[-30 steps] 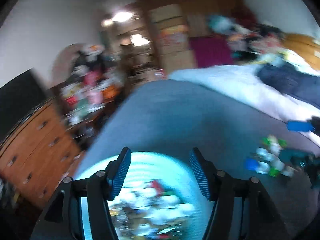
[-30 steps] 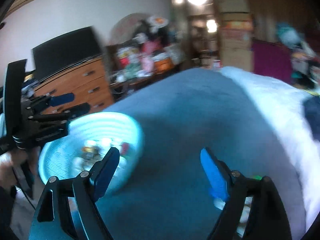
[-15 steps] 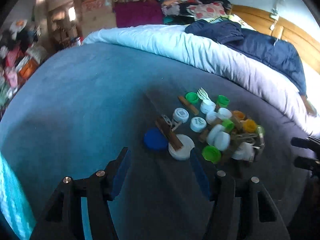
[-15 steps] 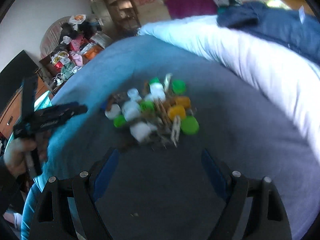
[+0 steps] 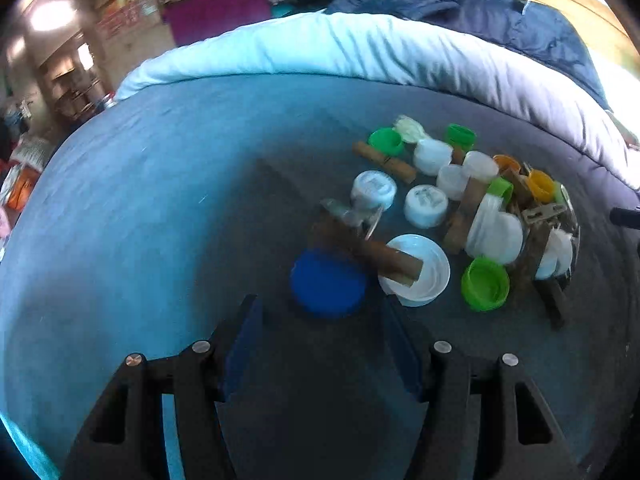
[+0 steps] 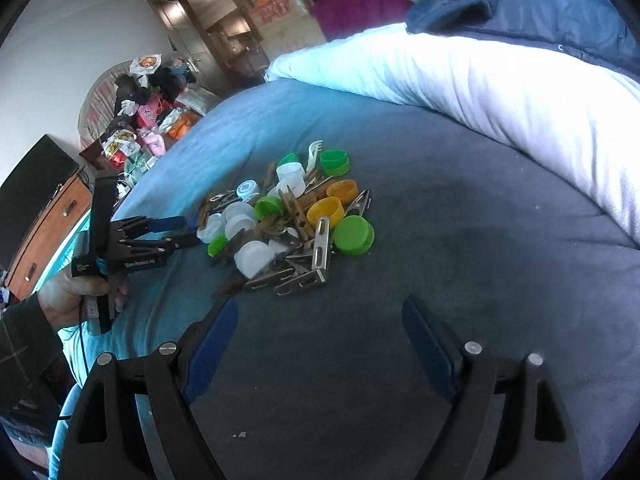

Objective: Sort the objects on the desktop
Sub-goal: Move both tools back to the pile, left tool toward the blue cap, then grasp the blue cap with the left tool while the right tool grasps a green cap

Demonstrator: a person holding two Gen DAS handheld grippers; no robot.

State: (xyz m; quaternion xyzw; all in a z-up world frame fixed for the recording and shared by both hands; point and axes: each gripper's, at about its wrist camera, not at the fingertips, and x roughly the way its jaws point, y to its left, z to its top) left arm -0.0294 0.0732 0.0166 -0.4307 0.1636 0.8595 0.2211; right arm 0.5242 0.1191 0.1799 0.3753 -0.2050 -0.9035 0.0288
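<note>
A pile of bottle caps and clothespins (image 6: 292, 216) lies on the blue bedspread (image 6: 440, 184). In the left wrist view the pile (image 5: 452, 208) holds a blue cap (image 5: 328, 288), a white lid (image 5: 420, 276) with a wooden peg (image 5: 384, 252) across it, and green caps (image 5: 485, 284). My left gripper (image 5: 322, 344) is open and empty, just short of the blue cap; it also shows in the right wrist view (image 6: 176, 232), held in a hand. My right gripper (image 6: 316, 336) is open and empty, short of the metal clips (image 6: 304, 276).
A white duvet (image 6: 500, 84) and a dark blue quilt (image 6: 540, 12) lie behind the pile. A wooden dresser (image 6: 44, 224) and a cluttered shelf (image 6: 148, 116) stand at the left. A turquoise rim (image 5: 24, 452) shows at the lower left.
Both grippers swung from the turquoise basket toward the pile. The left has come closer to the blue cap; the right has neared the clips. Both stayed open.
</note>
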